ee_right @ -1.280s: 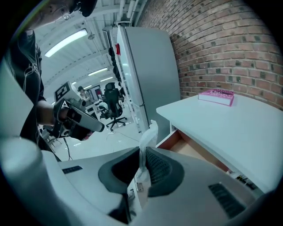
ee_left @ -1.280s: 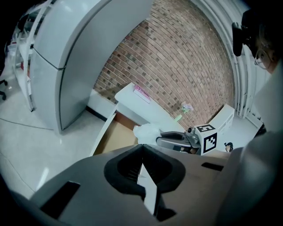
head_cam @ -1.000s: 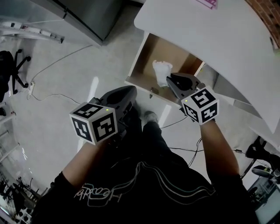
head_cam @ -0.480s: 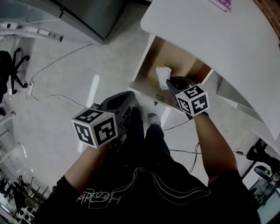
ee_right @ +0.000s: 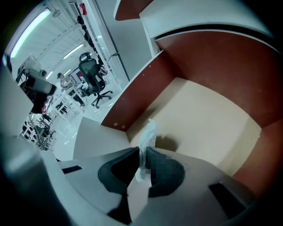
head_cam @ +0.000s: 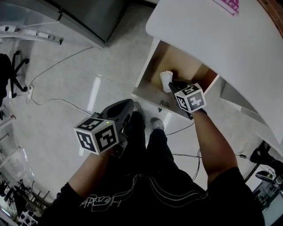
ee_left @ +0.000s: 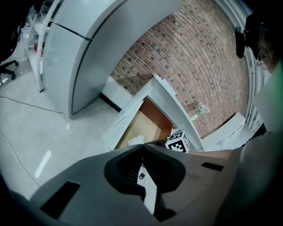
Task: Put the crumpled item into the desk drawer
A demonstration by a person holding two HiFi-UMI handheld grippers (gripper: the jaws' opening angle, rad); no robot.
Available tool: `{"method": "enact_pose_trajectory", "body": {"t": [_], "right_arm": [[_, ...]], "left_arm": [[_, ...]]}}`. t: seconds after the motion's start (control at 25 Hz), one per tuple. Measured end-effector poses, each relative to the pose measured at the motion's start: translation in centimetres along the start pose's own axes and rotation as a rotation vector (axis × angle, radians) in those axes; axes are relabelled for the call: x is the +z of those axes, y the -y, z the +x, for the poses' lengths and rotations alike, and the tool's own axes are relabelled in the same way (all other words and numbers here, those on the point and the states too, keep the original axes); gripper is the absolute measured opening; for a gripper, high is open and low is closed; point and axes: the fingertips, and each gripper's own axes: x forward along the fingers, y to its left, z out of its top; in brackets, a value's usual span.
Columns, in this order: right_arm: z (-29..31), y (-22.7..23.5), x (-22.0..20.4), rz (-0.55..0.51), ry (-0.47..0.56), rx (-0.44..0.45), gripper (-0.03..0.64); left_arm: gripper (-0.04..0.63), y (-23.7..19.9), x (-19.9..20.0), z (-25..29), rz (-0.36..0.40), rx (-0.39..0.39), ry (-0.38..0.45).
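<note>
The crumpled white item (head_cam: 166,81) hangs inside the open desk drawer (head_cam: 150,77), just above its pale floor (ee_right: 208,119). My right gripper (head_cam: 174,84) is shut on the crumpled item (ee_right: 147,134), which sticks out past the fingertips over the drawer's front corner. The drawer has red-brown walls (ee_right: 221,57) and sits under the white desk top (head_cam: 212,35). My left gripper (head_cam: 126,106) hangs lower left, over the floor, away from the drawer, its jaws shut with nothing between them (ee_left: 142,146).
A grey cabinet (head_cam: 84,17) stands at the upper left. Cables (head_cam: 48,99) trail across the pale floor. An office chair (head_cam: 11,70) is at the far left. A pink item (head_cam: 230,5) lies on the desk top. My legs and shoes (head_cam: 155,126) are below the drawer front.
My right gripper has moved forward and deeper into the drawer with the crumpled item. The left gripper stays roughly in place.
</note>
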Motion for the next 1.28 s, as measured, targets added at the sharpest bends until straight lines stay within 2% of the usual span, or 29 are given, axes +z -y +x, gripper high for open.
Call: {"method": "enact_pose_trajectory", "body": {"t": [0.24,0.36,0.52,0.8,0.96,1.04,1.28], "right_arm": [[0.9,1.3,-1.7,0.026,-0.087,-0.050,0.073],[1.1,1.5,-2.5,0.048,-0.119,-0.046,0.155],[0.9,1.9,-2.1,0.064,-0.119,-0.055,0.213],[-2.6,1.6,-0.1,0.087,0.001,-0.061,0.224],[-7.5,0.3,1.1,0.089,0.093,-0.043,0.224],[-10.6,-0.8,1.6,0.100,0.149,-0.004,0.218],[-22.5,-4.9,3.7,0.101,0.359,0.083,0.113]], "left_arm": [[0.021,-1.3,-0.4,-0.3,-0.032,0.020,0.006],[0.021,-1.5,-0.9,-0.4,-0.037,0.031,0.007],[0.021,-1.5,-1.0,-0.5,-0.050,0.049,0.021],[0.021,0.5,-1.5,-1.3,-0.042,0.055,0.061],[0.021,2.9,-2.1,-1.9,-0.042,0.054,0.065],[0.021,5.2,-2.5,-2.3,-0.026,0.020,0.057],[0.021,13.5,-2.0,-5.5,0.092,-0.059,0.118]]}}
